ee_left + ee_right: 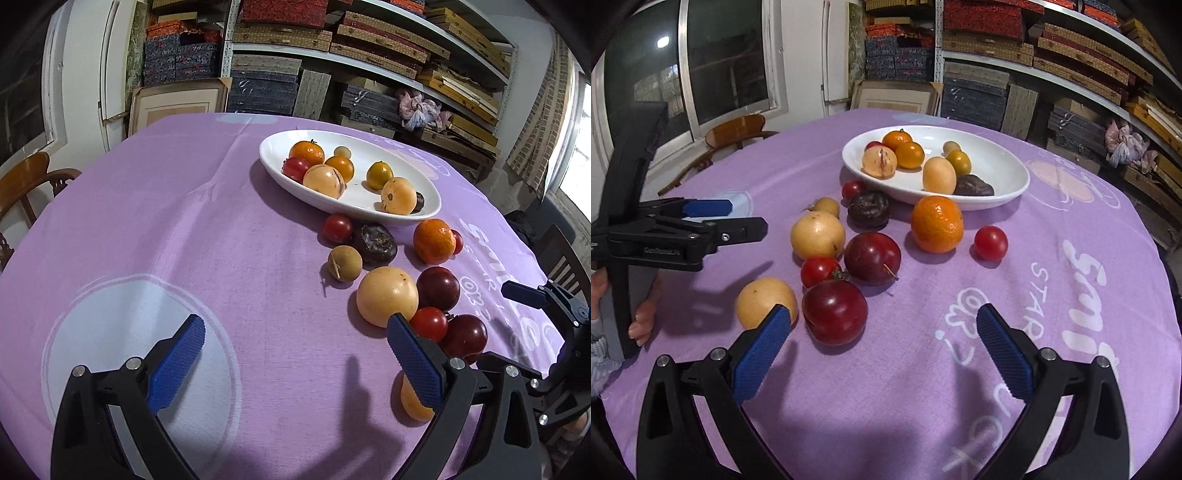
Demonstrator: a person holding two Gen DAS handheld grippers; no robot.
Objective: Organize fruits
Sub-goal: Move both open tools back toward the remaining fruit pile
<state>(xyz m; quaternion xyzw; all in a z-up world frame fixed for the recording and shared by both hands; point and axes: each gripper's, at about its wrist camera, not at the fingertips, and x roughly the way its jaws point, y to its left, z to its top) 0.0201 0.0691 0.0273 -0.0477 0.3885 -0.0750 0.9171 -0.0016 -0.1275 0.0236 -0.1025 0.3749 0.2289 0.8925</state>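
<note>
Both grippers, left gripper (295, 354) and right gripper (884, 345), hang spread and empty between picks, loose fruit lying just ahead of them short of the white bowl (1008, 166), so next likely means closing on the dark plum (834, 312) nearest the right fingers.

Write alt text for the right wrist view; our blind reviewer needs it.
An open tool with blue pads hovers over a purple tablecloth strewn with loose fruit, nearest a dark red plum and a pale yellow fruit. Behind sits a white oval dish already holding several fruits. The other tool enters from the left, also open.
</note>
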